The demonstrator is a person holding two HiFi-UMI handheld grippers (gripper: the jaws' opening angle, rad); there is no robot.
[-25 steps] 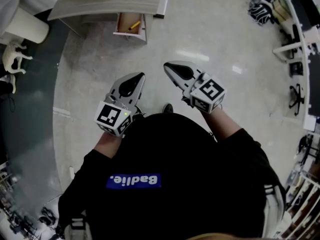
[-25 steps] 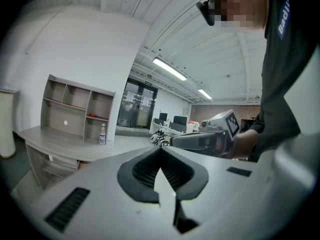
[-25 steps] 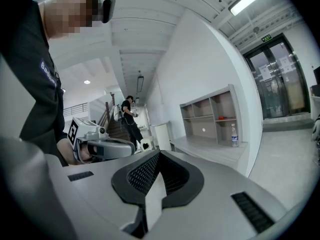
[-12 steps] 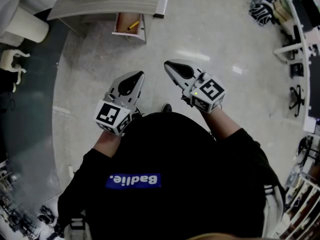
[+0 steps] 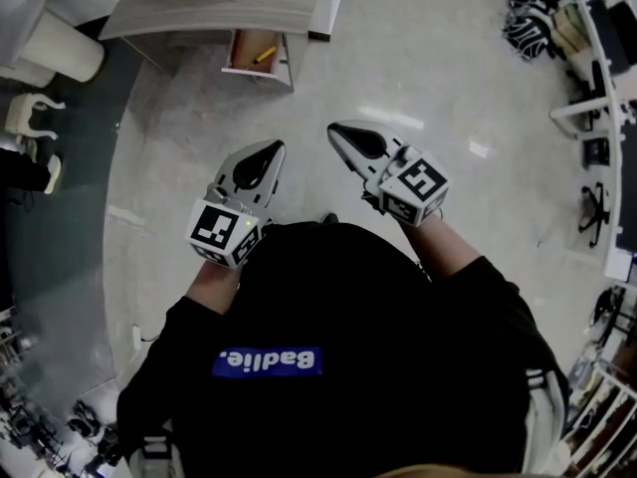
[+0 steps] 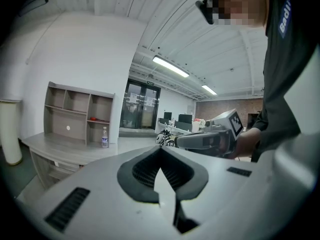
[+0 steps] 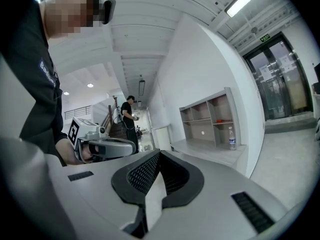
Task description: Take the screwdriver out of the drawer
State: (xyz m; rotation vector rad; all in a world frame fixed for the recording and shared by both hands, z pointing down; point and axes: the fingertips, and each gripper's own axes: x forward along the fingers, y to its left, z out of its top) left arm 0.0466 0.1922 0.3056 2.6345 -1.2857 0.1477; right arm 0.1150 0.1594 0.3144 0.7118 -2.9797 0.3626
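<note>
Screwdriver (image 5: 265, 54) lies slantwise in the open drawer (image 5: 257, 71) under the desk's (image 5: 219, 8) front edge, well ahead of us, nearer our left gripper (image 5: 276, 147) than the right gripper (image 5: 332, 128), both with fingers (image 6: 140, 171) closed on nothing.

Bright, even light came from ceiling strip lights (image 6: 170, 66); glare patches shone on the floor (image 5: 448, 68); fisheye bending darkened the edges.

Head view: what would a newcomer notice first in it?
Two grey-white grippers, the left gripper and the right gripper, shut and empty, are held before the person's black shirt. Farther ahead, the small open wooden drawer of the grey desk holds a yellow-handled screwdriver.
</note>
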